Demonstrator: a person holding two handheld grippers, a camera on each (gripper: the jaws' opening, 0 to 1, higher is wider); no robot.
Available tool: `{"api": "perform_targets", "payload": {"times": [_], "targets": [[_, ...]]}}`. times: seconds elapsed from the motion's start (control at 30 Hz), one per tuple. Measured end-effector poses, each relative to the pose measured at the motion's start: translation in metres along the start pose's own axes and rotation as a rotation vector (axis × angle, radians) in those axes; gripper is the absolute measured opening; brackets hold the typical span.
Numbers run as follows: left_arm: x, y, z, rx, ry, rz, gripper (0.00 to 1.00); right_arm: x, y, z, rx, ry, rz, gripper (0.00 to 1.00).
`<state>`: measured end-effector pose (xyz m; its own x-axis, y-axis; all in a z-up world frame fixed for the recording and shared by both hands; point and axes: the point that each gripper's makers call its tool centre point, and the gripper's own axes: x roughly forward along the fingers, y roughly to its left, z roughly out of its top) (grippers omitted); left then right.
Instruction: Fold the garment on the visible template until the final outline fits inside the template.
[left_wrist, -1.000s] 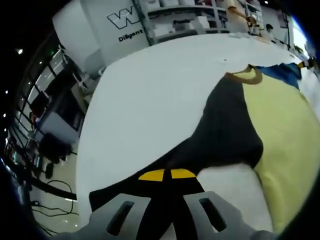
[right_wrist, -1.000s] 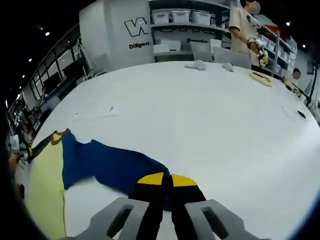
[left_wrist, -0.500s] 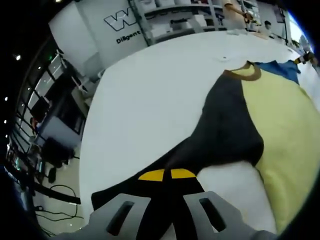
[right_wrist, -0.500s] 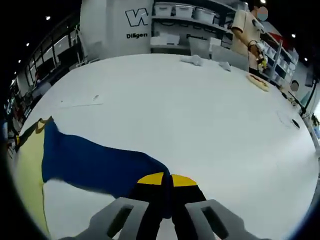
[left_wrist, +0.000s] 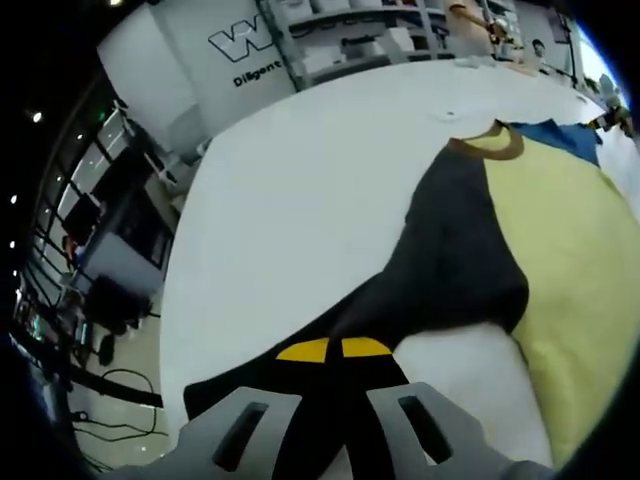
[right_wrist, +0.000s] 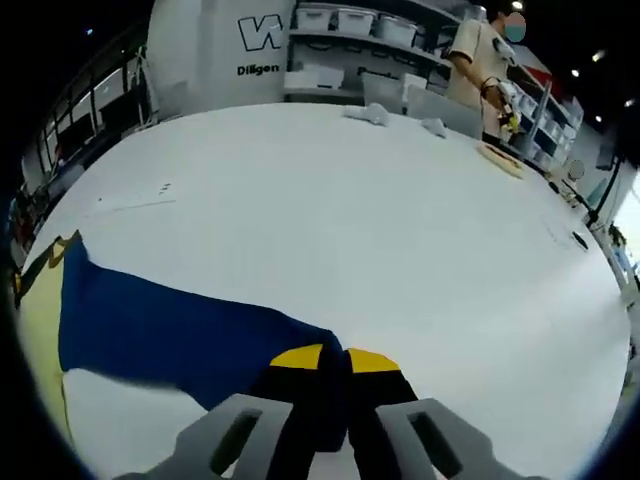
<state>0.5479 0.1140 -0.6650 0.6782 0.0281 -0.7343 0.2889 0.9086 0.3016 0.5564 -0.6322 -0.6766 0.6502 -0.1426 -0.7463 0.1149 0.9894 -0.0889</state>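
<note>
White counter (left_wrist: 300, 210) carries the garment (left_wrist: 560, 250). The left hand-held gripper (left_wrist: 334, 350) stays clamped on its dark sleeve (left_wrist: 440, 270); the right hand-held gripper (right_wrist: 335, 358), closed on the blue sleeve (right_wrist: 170, 335), has drawn it straighter, readying a fold. A person (right_wrist: 480, 60) stands beyond, well clear.

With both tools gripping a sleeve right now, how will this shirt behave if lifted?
Likely floppy: the black sleeve drapes limp from the left tool. The blue sleeve, held by the right tool, stretches flat, so it probably sags and drags.
</note>
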Motion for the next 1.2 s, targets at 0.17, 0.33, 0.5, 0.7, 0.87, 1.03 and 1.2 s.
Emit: {"api": "perform_targets", "payload": {"times": [0.17,0.33,0.5,0.7,0.87,1.03,1.2], "targets": [[0.000,0.002,0.000,-0.066,-0.004,0.006,0.06,-0.008,-0.002,0.005,0.077,-0.035,0.012,0.18],[-0.007,0.010,-0.002,-0.067,0.011,0.034,0.28,-0.020,0.003,0.005,0.124,-0.047,0.048,0.26],[-0.023,0.012,0.001,-0.081,-0.004,0.041,0.51,-0.031,0.004,-0.002,0.153,-0.056,0.064,0.30],[-0.045,0.001,0.007,-0.105,-0.035,-0.006,0.64,-0.043,0.013,-0.010,0.139,-0.075,0.105,0.36],[-0.067,-0.011,0.009,-0.121,-0.069,-0.043,0.74,-0.050,0.014,-0.015,0.123,-0.072,0.109,0.36],[-0.090,-0.026,0.007,-0.151,-0.100,-0.074,0.90,-0.052,0.019,-0.020,0.119,-0.062,0.125,0.36],[-0.108,-0.042,-0.001,-0.159,-0.091,-0.116,0.98,-0.051,0.020,-0.025,0.120,-0.057,0.130,0.36]]}}
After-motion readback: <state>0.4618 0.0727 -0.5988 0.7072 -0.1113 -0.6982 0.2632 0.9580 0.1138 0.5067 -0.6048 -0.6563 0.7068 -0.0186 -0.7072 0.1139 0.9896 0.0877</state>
